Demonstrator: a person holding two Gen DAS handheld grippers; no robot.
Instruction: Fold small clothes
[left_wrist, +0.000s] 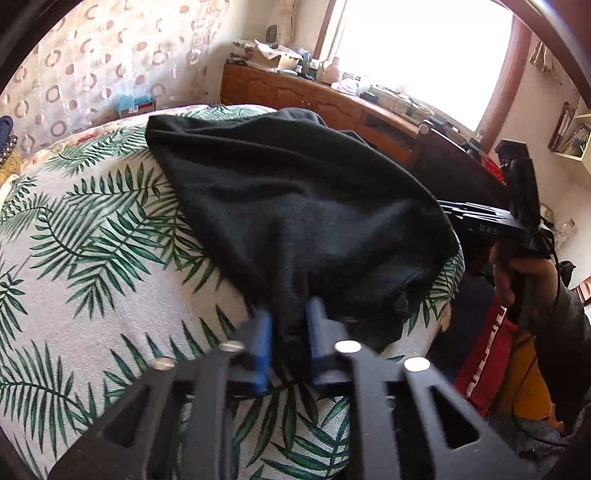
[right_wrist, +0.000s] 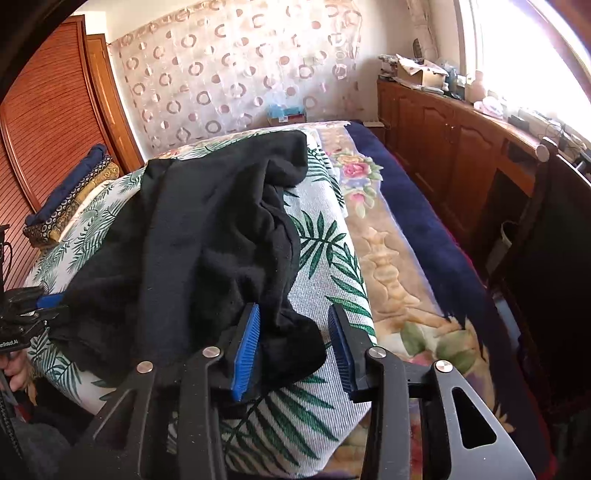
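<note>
The left claw (left_wrist: 288, 325) pinches the near hem of a crumpled black fleece garment (left_wrist: 295, 199) at the palm-leaf-print bed's (left_wrist: 92, 258) near edge, while the right claw (right_wrist: 293, 347) stands spread around its corner.

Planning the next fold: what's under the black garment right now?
The black garment lies on the palm-leaf cover, which shows on all sides of it. Whether anything else lies beneath the bunched cloth cannot be seen; the fabric hides it.
</note>
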